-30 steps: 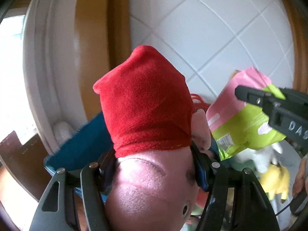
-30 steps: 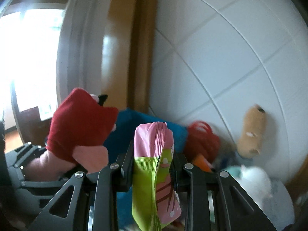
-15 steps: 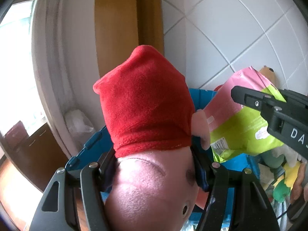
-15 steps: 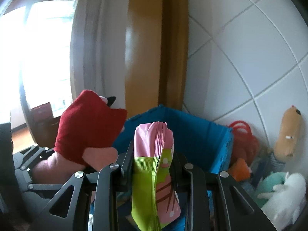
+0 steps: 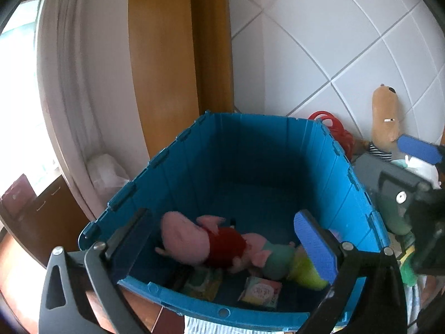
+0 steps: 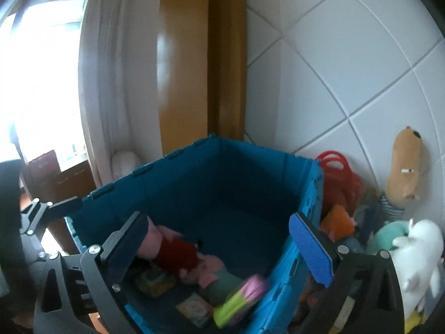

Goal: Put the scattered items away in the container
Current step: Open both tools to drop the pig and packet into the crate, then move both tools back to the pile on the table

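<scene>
Blue crate (image 5: pixel 342 192) is filling up nicely. Both my grippers hang just above its near rim, left gripper (image 5: pixel 225 236) and right gripper (image 6: pixel 219 242), jaws spread wide on each with nothing between them.

Down on the crate floor: the pink pig plush in the red dress (image 5: pixel 200 239), a second pig in a teal top (image 5: pixel 272 256) right up against it, the pink and green snack bag (image 6: pixel 239 300) near the front wall (blurry in the right view, so maybe not settled), plus a couple of small packets (image 5: pixel 261 292) by the near wall.

So that's a decent chunk done, I'd say, but not the end. Outside the crate, to its right along the tiled wall, there's a pile left: a tan plush dog (image 6: pixel 406 169) leaning on the tiles, a white plush (image 6: pixel 417 253), a teal one (image 6: pixel 389 233), something orange (image 6: pixel 338 220) and a red basket thing (image 6: pixel 336 172) touching the crate's corner. Those all need fetching, probably a few more trips.
</scene>
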A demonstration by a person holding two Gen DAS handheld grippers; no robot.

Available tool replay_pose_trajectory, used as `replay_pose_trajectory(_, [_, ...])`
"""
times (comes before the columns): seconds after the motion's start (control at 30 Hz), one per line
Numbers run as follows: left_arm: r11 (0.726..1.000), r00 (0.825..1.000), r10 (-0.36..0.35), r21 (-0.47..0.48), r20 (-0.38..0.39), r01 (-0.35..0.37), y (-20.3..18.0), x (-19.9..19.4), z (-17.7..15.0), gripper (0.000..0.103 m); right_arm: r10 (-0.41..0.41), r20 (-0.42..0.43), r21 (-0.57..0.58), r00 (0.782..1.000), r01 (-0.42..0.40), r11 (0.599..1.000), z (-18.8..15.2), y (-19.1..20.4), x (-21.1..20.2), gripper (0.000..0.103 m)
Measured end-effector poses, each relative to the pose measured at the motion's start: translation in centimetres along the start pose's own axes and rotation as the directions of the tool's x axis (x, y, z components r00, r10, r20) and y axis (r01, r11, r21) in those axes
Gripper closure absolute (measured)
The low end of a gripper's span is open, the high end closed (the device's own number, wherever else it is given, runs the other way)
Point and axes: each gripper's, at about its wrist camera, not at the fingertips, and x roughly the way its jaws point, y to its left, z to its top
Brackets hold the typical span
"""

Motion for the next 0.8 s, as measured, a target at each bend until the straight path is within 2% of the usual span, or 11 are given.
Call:
replay_pose_trajectory(0.4, [1.000,0.999,-0.022,-0.008,0.040,0.023,-0.7,-3.6,-1.4,0.000,-0.027,0.000,-0.004,1.000,0.027,1.000,-1.6,0.6,-3.3,0.000])
replay_pose_trajectory(0.8, [0.999,0.998,-0.055,0.007,0.044,0.054,-3.8,-6.6,-4.0,0.000,-0.102,-0.002,0.018,0.995,0.102,0.995,-4.9,-2.2,-8.3,0.000])
